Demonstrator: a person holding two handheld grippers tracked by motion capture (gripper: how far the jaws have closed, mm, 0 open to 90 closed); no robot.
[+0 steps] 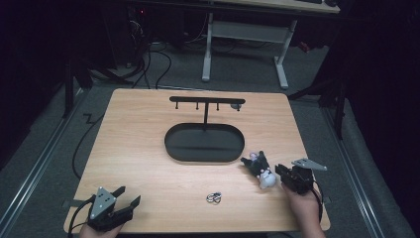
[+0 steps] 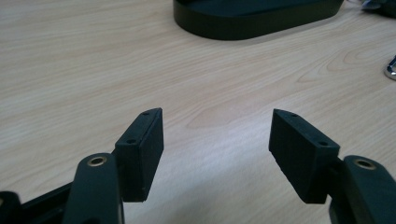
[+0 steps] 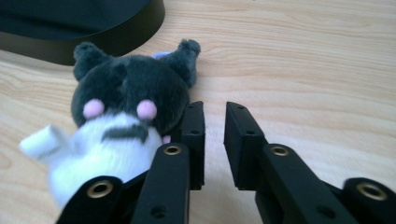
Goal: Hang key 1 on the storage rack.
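A small plush toy with a black head, pink cheeks and a white body lies on the wooden table, just right of the black oval stand base. My right gripper rests beside it. Its jaws are almost together, with a narrow bare gap between them, and the toy lies against the outside of the left jaw. My left gripper sits near the front left corner, wide open over bare wood.
A thin post rises from the base to a hook bar. A metal key ring lies near the front edge between the grippers, also at the right edge. Desk legs and cables stand beyond the table.
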